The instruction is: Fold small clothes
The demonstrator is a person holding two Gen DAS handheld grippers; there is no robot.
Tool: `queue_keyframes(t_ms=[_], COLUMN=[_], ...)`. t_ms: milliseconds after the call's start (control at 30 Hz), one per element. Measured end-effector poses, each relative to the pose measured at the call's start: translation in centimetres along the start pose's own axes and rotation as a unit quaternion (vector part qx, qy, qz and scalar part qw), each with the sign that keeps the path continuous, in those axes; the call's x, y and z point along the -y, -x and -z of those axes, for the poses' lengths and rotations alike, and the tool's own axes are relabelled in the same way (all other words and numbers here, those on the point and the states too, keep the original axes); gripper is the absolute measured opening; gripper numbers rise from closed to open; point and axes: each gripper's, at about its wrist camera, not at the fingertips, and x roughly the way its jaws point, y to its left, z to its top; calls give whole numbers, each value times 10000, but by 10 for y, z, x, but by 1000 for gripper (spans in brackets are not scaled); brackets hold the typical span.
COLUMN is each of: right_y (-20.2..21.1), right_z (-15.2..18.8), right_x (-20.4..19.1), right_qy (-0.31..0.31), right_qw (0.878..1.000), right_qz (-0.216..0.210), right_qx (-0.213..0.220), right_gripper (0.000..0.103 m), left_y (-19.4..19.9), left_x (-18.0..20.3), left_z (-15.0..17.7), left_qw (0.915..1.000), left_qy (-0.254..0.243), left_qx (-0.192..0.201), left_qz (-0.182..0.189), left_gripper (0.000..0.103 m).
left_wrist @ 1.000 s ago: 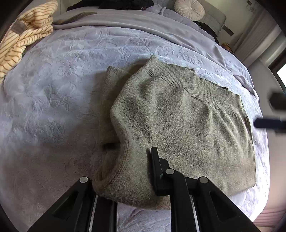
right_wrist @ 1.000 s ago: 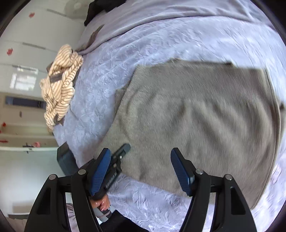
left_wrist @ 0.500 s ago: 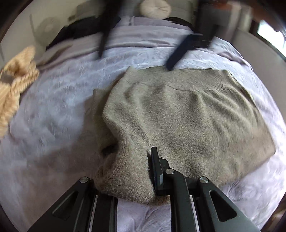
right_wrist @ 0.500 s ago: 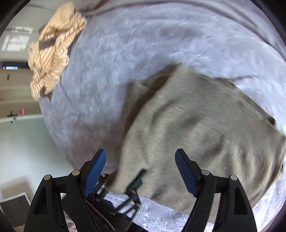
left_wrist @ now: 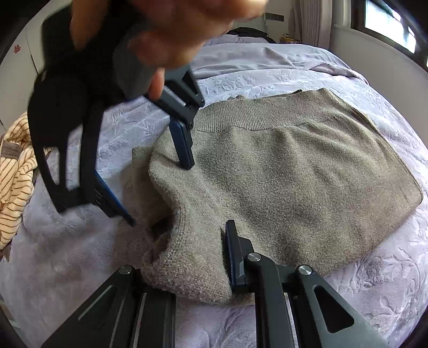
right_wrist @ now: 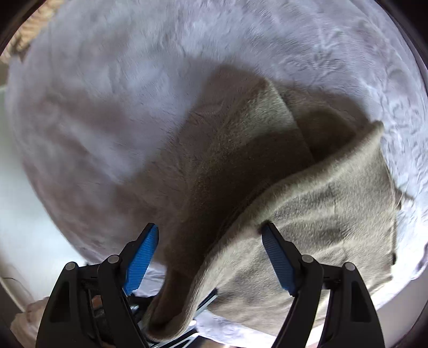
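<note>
While the left tool clenches the partly folded taupe knit sweater, the right tool, spread open, apparently prepares another fold; folding remains incomplete.

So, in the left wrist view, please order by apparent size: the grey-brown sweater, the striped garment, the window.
1. grey-brown sweater
2. striped garment, cut off by the frame edge
3. window, far away, so only apparently smallest

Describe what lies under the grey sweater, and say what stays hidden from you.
Under the sweater lies the lilac bedspread. A lower sweater layer peeks out at the fold. Anything beneath the middle is covered.
</note>
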Motion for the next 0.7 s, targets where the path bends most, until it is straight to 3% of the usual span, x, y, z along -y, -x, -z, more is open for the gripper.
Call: queue_keyframes(t_ms=[100,133,167,200,233,400,567,700], right_y=[-8,-10,-9,-8,-5,22,52,76], right_z=[-4,-3,0,4,9,49,116,167], right_x=[-3,-4,-4,-4,0,35,78,114], right_qy=[-34,-37,-10,10,-11,-354,-809,-1149], right_qw=[9999,9998,9996,9991,9987,9890,9563,9250], right_qz=[154,190,249,362,364,-631,-1592,-2019], right_qx=[-31,16,111,209,363,1290,2316,3008], right_gripper=[82,78,68,37,18,15,15,15], left_y=[2,3,3,3,4,19,46,66], left_x=[3,3,2,1,0,2,19,48], left_z=[-3,-4,-6,-7,-8,-21,-50,-74], left_qw=[9999,9999,10000,10000,10000,9996,9979,9951], left_qy=[-111,-95,-48,-3,48,37,-19,-278], left_qx=[39,36,23,10,5,156,424,658], left_qz=[-27,-13,6,17,39,210,489,687], left_gripper=[16,16,16,16,16,16,16,16])
